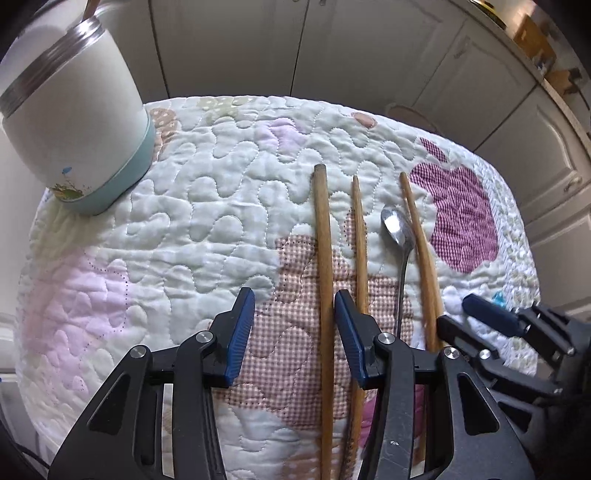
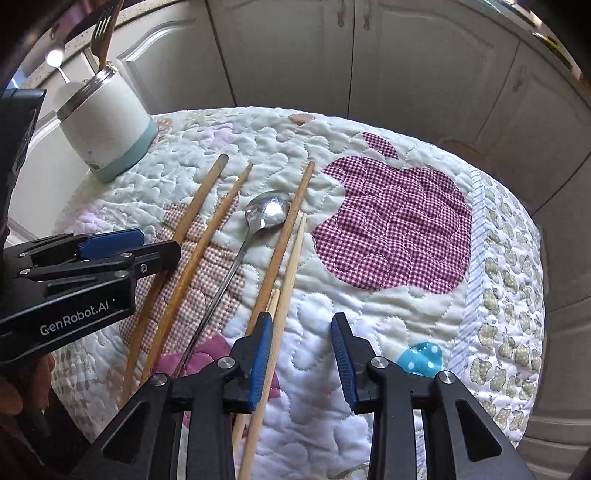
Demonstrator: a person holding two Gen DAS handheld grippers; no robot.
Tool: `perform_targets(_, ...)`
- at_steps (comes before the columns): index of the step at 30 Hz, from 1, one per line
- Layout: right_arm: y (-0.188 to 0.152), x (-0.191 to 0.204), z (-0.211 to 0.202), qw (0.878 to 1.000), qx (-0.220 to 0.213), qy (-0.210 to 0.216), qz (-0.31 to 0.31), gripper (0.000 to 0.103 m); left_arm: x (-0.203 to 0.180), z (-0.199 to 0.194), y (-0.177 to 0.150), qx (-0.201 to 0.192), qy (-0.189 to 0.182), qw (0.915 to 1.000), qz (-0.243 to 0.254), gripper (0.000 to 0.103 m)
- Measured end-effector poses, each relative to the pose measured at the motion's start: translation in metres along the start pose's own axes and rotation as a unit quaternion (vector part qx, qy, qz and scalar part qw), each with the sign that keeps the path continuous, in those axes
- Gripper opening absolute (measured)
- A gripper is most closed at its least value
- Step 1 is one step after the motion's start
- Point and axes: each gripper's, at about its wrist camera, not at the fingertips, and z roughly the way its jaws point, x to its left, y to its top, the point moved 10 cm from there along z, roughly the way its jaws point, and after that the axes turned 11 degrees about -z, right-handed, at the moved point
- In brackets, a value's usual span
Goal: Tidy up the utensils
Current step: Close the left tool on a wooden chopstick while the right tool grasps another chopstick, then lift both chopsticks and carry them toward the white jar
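Note:
Several wooden chopsticks and a metal spoon (image 1: 396, 225) lie side by side on a quilted table cover (image 1: 166, 229). My left gripper (image 1: 293, 332) is open low over the cloth, with a thick wooden stick (image 1: 324, 258) between its fingers. My right gripper (image 2: 301, 354) is open, with a pale chopstick (image 2: 286, 295) just inside its left finger. The spoon (image 2: 267, 212) and darker chopsticks (image 2: 207, 236) lie to its left. A white cup with a teal base (image 1: 74, 122) stands at the far left; it also shows in the right wrist view (image 2: 105, 122) holding a fork (image 2: 101, 29).
White cabinet doors (image 1: 332, 48) stand behind the table. The cover hangs over the table's edges on the left and right. The left gripper's body (image 2: 74, 288) shows at the left of the right wrist view.

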Motion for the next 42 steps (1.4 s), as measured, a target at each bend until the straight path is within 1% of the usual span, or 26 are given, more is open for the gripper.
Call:
perform_targets(4,0.007,0.004,0.007,1.000,0.001,0.003,-0.009,0.031,0.006,0.000,0.010,0.004,-0.006,0.9999,-0.009,0.045)
perform_targets(6,0.010,0.003,0.011,1.000,0.006,-0.013,-0.023,0.024,0.008,0.001,0.015,0.009,-0.011,0.9998,-0.016,0.045)
perform_targets(7,0.009,-0.002,0.010,1.000,0.007,-0.019,-0.023,0.024,0.008,0.000,0.017,0.012,-0.014,0.9996,-0.019,0.045)
perform_targets(11,0.008,-0.009,0.010,1.000,0.003,0.017,0.020,0.024,0.008,0.000,0.020,0.014,-0.008,0.9999,-0.005,0.045)
perform_targets(15,0.013,-0.007,0.014,0.999,-0.006,0.024,0.019,0.024,-0.005,0.008,0.026,0.015,-0.001,0.9999,0.002,0.045)
perform_targets(17,0.018,-0.008,0.016,0.999,-0.015,0.039,0.028,0.023,-0.009,0.011,0.027,0.016,-0.001,0.9999,0.002,0.045)
perform_targets(18,0.021,-0.008,0.017,0.998,-0.021,0.048,0.034,0.016,-0.013,0.013,0.030,0.016,-0.002,0.9999,0.001,0.045)
perform_targets(19,0.024,-0.010,0.019,0.997,-0.027,0.056,0.041,0.012,-0.014,0.014,0.031,0.016,-0.002,0.9999,0.001,0.042)
perform_targets(20,0.025,-0.012,0.019,0.997,-0.027,0.057,0.044,0.008,-0.015,0.014,0.034,0.014,-0.001,0.9999,0.001,0.036)
perform_targets(21,0.026,-0.013,0.020,0.997,-0.029,0.062,0.047,0.007,-0.016,0.015,0.038,0.011,0.004,0.9999,0.004,0.014)
perform_targets(22,0.027,-0.015,0.020,0.996,-0.030,0.066,0.050,0.006,-0.017,0.016,0.041,0.013,-0.003,0.9999,0.004,0.007)
perform_targets(23,0.028,-0.016,0.019,0.996,-0.031,0.067,0.050,0.006,-0.009,0.012,0.040,0.014,-0.012,0.9998,0.000,0.007)
perform_targets(25,0.028,-0.018,0.014,0.996,-0.037,0.065,0.049,0.006,-0.009,0.010,0.040,0.014,-0.028,0.9995,-0.007,0.006)
perform_targets(28,0.029,-0.017,-0.003,0.994,-0.055,0.078,0.050,0.006,0.000,-0.006,0.039,0.010,-0.056,0.9982,-0.019,0.006)
perform_targets(31,0.027,-0.009,-0.031,0.992,-0.078,0.086,0.045,0.006,0.003,-0.026,0.036,0.000,-0.081,0.9964,-0.026,0.006)
perform_targets(33,0.025,-0.007,-0.049,0.991,-0.094,0.089,0.041,0.006,0.005,-0.045,0.034,-0.014,-0.097,0.9948,-0.028,0.006)
perform_targets(36,0.030,-0.001,-0.074,0.986,-0.120,0.107,0.041,0.006,0.010,-0.070,0.032,-0.028,-0.117,0.9922,-0.033,0.006)
perform_targets(40,0.037,0.013,-0.096,0.982,-0.144,0.117,0.033,0.006,0.017,-0.103,0.038,-0.061,-0.122,0.9902,-0.029,0.006)
perform_targets(42,0.041,0.021,-0.106,0.981,-0.152,0.120,0.024,0.006,0.022,-0.117,0.038,-0.071,-0.125,0.9892,-0.029,0.006)
